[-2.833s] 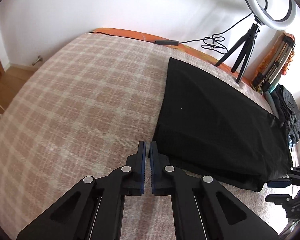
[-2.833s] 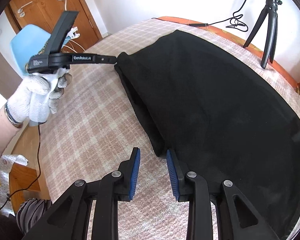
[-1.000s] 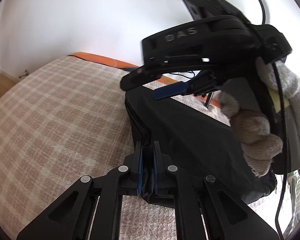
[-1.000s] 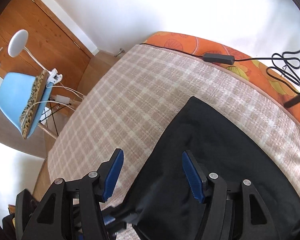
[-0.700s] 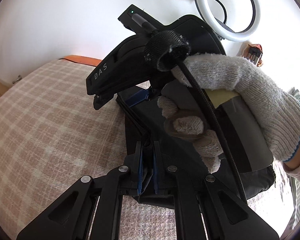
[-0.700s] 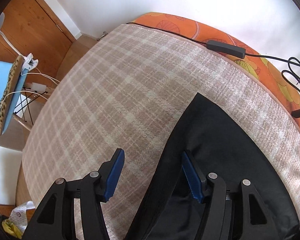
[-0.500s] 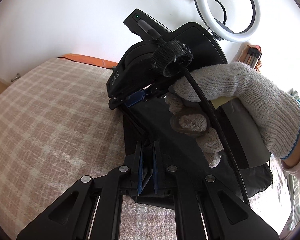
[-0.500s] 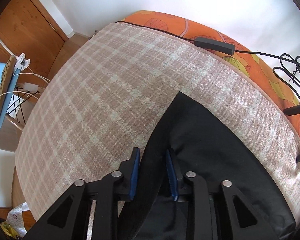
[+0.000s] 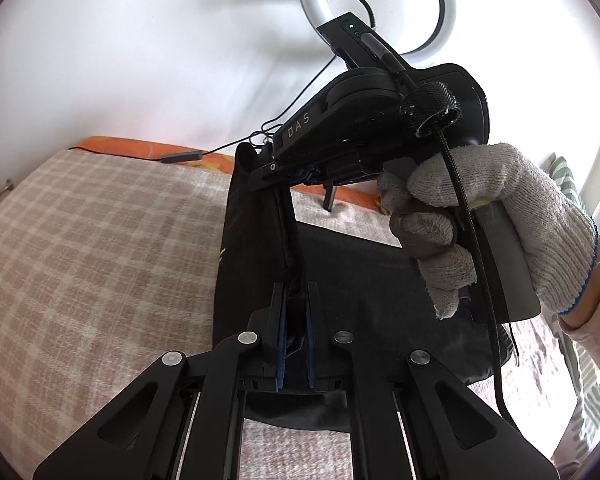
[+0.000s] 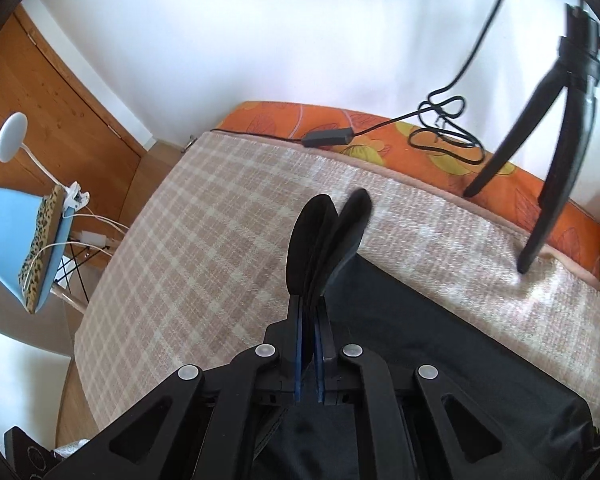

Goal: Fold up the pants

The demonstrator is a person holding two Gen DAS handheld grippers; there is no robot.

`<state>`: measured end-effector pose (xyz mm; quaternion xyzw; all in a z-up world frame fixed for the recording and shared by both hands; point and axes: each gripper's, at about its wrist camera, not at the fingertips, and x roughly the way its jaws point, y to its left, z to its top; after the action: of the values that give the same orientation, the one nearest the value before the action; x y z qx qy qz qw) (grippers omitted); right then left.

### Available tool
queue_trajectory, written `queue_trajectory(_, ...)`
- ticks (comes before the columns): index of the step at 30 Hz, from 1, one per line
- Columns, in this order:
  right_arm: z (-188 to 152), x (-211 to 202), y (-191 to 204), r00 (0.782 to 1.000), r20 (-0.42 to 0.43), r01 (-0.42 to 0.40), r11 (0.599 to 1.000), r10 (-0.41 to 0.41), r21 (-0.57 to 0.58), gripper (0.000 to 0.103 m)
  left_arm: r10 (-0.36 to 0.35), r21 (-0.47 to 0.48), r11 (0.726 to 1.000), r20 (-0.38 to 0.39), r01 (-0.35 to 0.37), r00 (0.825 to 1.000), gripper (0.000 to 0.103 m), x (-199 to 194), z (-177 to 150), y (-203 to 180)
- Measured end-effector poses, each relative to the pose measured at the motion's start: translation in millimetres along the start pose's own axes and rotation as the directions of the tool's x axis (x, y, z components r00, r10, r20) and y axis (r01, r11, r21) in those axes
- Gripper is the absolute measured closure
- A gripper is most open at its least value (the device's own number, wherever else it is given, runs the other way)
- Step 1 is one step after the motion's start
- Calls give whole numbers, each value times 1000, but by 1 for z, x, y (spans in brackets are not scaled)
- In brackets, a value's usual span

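Note:
The black pants (image 9: 380,280) lie folded on the plaid bed cover (image 9: 100,240). My left gripper (image 9: 295,286) is shut on their near left corner, with fabric bunched between the blue pads. The right gripper (image 9: 284,176), held in a white-gloved hand (image 9: 500,220), pinches the far left corner. The edge between the two hangs taut above the bed. In the right wrist view, the right gripper (image 10: 309,300) has its jaws closing tight on the pants (image 10: 420,340). A black flap (image 10: 320,240) sticks up past its fingertips.
A ring light (image 9: 380,0) on a black tripod (image 10: 560,120) stands at the far side on the orange sheet (image 10: 380,120). A cable with an inline box (image 10: 328,136) runs along there. Off the bed's left side are a blue chair (image 10: 12,232) and a wooden door (image 10: 40,92).
The right gripper came down over the pants' far corner and went from wide open to shut on it. Both grippers then rose, lifting the left edge off the bed.

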<state>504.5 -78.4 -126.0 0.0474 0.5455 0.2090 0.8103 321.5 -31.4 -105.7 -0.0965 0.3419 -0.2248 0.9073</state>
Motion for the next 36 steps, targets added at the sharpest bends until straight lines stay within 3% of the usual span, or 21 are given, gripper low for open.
queue_trajectory(11,-44,-76,-89,996,91,-7,995,-2,104,101,-121,117,985,-76,129,990,97,20,-2,-90)
queue_trajectory(21,-109,-125,-182,991,128,17,972,-48,236,101,-241,201,938,-205,282,949,97,48,-22,-181)
queue_trajectory(24,-131,-127,-206,990,118,37,959,-72,280,101,-245,230,927,-232,298,941,97,56,-32,-205)
queue_trajectory(30,-158,-130,-243,990,114,40,942,-82,334,101,-257,242,908,-319,341,912,97,71,-50,-229)
queue_trajectory(33,-164,-129,-253,988,108,69,939,-111,337,102,-267,237,901,-358,364,895,88,72,-51,-227)
queue_trajectory(36,-170,-128,-264,989,116,46,933,-93,356,102,-256,246,904,-344,349,903,81,54,-43,-212)
